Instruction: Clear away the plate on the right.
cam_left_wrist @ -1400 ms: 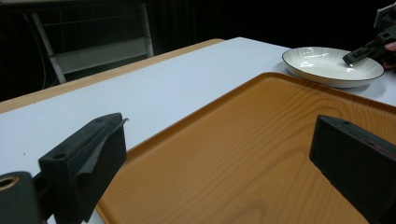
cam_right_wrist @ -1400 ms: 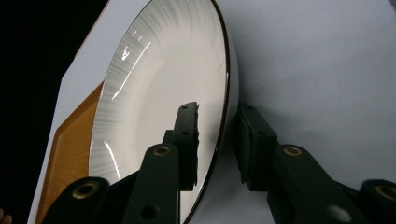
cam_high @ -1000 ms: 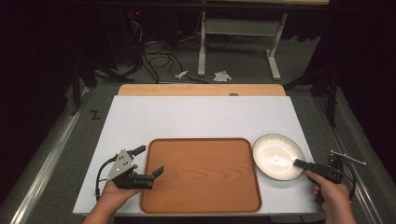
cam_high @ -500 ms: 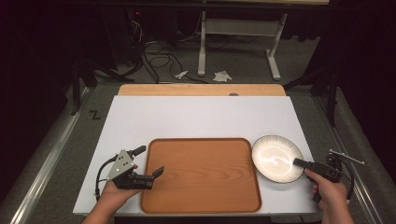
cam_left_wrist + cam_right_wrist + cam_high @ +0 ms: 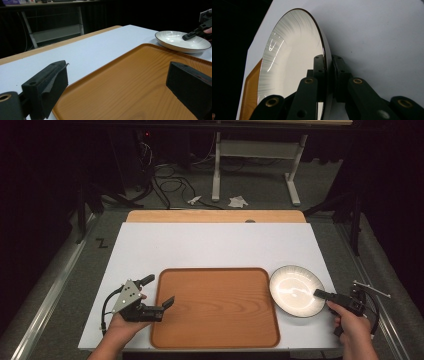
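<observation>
We read this as lab/test bay, not home. White work table on wooden base sits alone in dark, black-curtained room. Loose cables pile on grey carpet floor behind it. White metal desk frame stands at back. Floor rail runs along table's left.

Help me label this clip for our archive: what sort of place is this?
Probably a lab or recording workstation, not a home. A white table stands in a dark room, loose cables lie on the floor behind it, and a person works a tray and plate with hand-held claws.
</observation>
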The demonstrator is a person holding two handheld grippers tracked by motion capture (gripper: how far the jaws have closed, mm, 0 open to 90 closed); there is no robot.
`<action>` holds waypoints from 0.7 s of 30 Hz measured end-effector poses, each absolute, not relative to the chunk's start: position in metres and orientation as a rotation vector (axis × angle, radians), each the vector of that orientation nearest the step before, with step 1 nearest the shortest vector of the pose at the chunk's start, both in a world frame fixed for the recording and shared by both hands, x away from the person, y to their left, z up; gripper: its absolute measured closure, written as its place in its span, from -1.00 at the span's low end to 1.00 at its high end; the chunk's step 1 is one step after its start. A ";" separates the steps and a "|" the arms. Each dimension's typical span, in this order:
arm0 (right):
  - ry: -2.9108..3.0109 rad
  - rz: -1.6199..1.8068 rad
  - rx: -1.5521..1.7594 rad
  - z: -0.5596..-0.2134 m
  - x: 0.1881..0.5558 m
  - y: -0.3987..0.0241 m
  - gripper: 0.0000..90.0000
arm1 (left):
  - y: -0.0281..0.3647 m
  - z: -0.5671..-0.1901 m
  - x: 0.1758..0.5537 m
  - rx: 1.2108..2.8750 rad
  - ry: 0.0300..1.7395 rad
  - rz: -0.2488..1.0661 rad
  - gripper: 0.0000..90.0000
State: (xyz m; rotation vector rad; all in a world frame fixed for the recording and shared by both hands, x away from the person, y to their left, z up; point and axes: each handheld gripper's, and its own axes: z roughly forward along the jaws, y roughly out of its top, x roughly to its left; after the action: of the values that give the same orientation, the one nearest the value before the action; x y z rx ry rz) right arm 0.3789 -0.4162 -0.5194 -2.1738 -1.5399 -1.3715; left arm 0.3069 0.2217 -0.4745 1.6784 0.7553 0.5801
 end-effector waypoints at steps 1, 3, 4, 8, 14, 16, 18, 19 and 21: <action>-1.543 -1.372 -2.172 -0.519 0.379 -0.416 0.88 | 0.222 -0.474 0.307 1.676 0.757 0.581 -0.89; -1.553 -1.374 -2.172 -0.519 0.378 -0.417 0.88 | 0.222 -0.474 0.307 1.670 0.756 0.582 -0.89; -1.553 -1.374 -2.172 -0.519 0.378 -0.417 0.88 | 0.222 -0.474 0.307 1.670 0.756 0.582 -0.89; -1.561 -1.380 -2.184 -0.517 0.377 -0.419 0.88 | 0.223 -0.474 0.307 1.670 0.754 0.587 -0.89; -1.564 -1.418 -2.180 -0.509 0.373 -0.420 0.88 | 0.224 -0.472 0.305 1.665 0.745 0.592 -0.89; -1.548 -1.440 -2.179 -0.507 0.372 -0.420 0.88 | 0.224 -0.472 0.305 1.666 0.741 0.593 -0.89; -1.541 -1.464 -2.171 -0.504 0.370 -0.421 0.88 | 0.224 -0.472 0.305 1.669 0.735 0.594 -0.89; -1.537 -1.490 -2.161 -0.501 0.369 -0.421 0.87 | 0.223 -0.472 0.305 1.670 0.734 0.595 -0.89; -1.542 -1.514 -2.150 -0.498 0.368 -0.420 0.88 | 0.223 -0.472 0.305 1.669 0.733 0.597 -0.89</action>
State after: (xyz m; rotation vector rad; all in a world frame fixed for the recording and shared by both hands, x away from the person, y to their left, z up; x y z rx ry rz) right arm 0.3678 -0.4197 -0.4978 -2.1496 -1.5415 -1.5141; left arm 0.3051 0.2232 -0.4720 1.6691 0.7332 0.5973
